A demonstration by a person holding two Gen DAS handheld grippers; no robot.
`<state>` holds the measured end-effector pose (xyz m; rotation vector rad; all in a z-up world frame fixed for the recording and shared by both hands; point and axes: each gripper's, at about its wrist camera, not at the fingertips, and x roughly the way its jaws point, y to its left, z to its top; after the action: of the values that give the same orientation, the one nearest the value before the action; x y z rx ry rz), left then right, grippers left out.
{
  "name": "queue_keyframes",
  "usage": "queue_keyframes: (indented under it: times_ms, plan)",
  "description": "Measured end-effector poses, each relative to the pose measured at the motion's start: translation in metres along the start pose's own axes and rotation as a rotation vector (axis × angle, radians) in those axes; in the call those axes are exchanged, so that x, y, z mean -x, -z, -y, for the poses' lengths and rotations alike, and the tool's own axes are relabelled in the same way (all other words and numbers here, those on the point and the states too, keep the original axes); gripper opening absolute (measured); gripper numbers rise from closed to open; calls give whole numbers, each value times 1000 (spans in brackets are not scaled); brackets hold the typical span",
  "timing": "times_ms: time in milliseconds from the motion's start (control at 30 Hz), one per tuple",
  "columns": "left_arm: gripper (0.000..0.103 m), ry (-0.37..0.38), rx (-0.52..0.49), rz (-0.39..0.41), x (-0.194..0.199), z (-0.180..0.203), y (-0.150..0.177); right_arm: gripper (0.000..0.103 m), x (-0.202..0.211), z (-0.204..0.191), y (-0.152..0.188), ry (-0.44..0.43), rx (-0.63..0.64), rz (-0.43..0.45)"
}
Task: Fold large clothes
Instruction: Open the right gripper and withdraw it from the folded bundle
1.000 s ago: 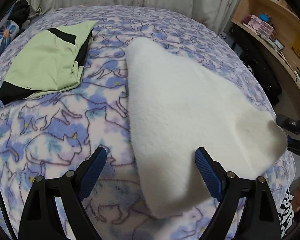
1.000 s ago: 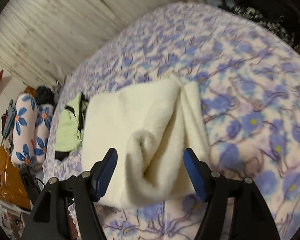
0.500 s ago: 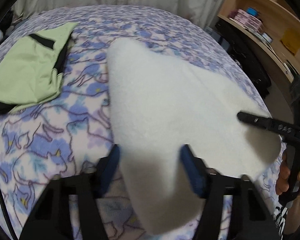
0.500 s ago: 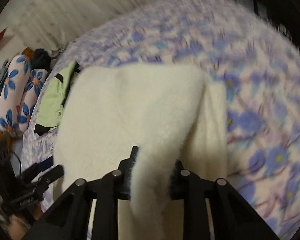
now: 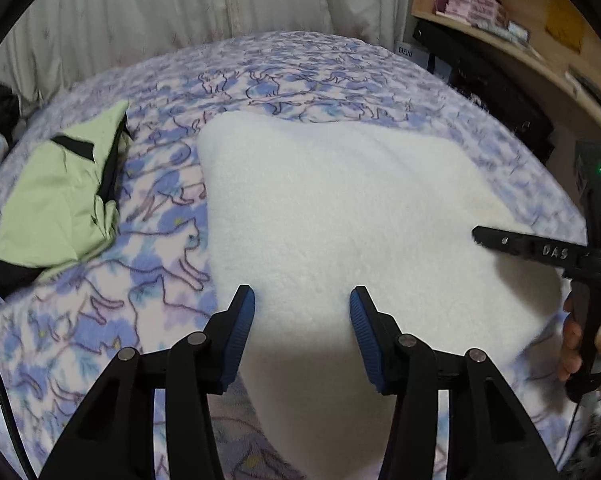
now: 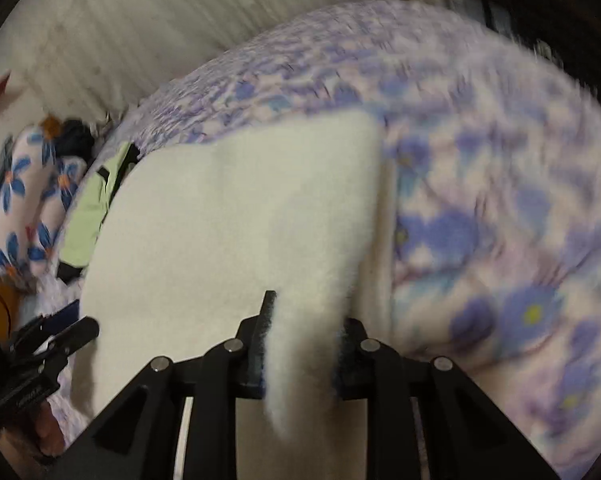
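On the cat-print bedspread (image 5: pixel 148 264) lies the white fleece garment (image 5: pixel 340 208), spread broad and mostly flat across the middle of the bed, near edge toward the person. It looks thick, plush and creamy, with a soft doubled layer showing along its right side in the right wrist view. The right gripper (image 6: pixel 304 340) has its jaws closed down on a bunched ridge of that fleece at the near edge, so a fold seems to be under way, not finished. The left gripper (image 5: pixel 302 320) sits with its blue pads apart, white fleece between and beneath them; whether it grips anything, I cannot tell. Off to the left, well apart, a green and black garment (image 5: pixel 60 200) lies already folded, so one piece looks done. This one still wants folding over and squaring up.
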<state>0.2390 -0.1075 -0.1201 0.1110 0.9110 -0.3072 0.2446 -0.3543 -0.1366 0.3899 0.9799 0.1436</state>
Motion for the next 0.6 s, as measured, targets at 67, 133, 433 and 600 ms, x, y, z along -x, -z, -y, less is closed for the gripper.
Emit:
queue_keyframes:
  times_ms: [67, 133, 433, 600]
  plan:
    - [49, -22, -19, 5, 1, 4, 1, 23, 4, 0, 0, -5, -17, -2]
    - [49, -16, -11, 5, 2, 4, 1, 27, 9, -3, -3, -6, -27, -27]
    - [50, 84, 94, 38, 33, -11, 10, 36, 71, -28, 7, 139, -2, 74]
    - [23, 124, 109, 73, 52, -2, 24, 36, 83, -69, 30, 121, 107, 107]
